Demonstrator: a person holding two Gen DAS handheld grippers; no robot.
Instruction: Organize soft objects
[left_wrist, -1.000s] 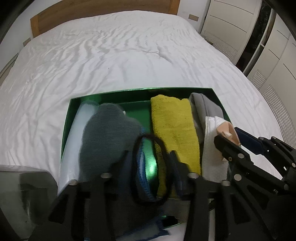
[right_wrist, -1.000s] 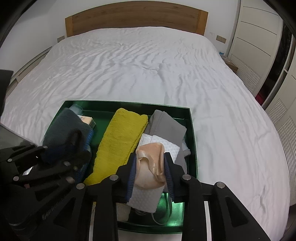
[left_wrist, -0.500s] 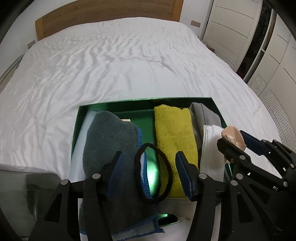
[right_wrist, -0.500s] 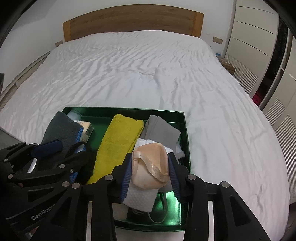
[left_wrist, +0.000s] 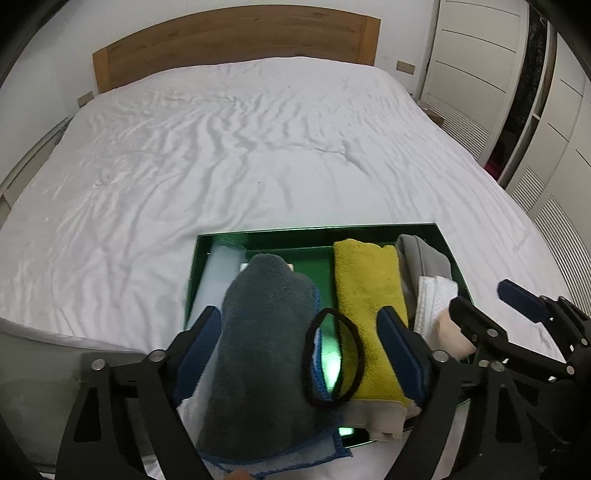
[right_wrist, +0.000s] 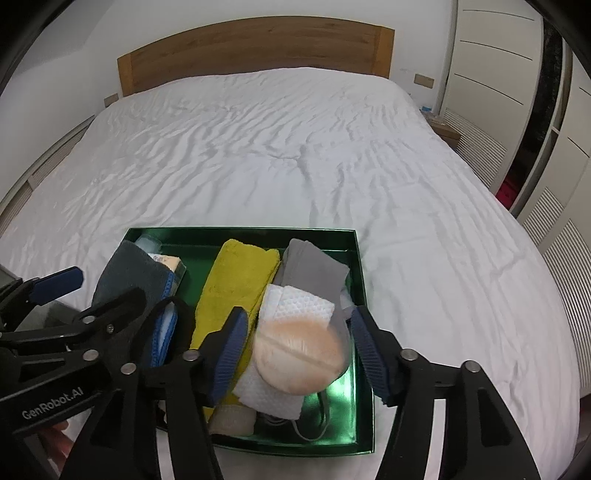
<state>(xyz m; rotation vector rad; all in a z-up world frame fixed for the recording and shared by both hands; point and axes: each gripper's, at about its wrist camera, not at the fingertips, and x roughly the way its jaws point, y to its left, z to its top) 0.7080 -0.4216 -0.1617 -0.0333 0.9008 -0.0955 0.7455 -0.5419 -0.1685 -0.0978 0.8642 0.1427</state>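
Both tools, left and right, released over the crowded green tray; white bed beyond.

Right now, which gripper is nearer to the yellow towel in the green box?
Left. The left gripper is open over the box, one finger on the yellow towel. The right gripper is open around the peach pad, beside it.

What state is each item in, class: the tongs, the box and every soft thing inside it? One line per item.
Left tongs: open, straddling the cloth and hair tie.
Right tongs: open, holding nothing.
Shiny green cardboard box: lidless, on the bed.
Dark grey microfibre cloth: folded, overhanging the near edge.
Black elastic hair tie: lying loose.
Mustard-yellow terry towel: folded lengthwise.
Peach round sponge pad: resting on the white waffle cloth.
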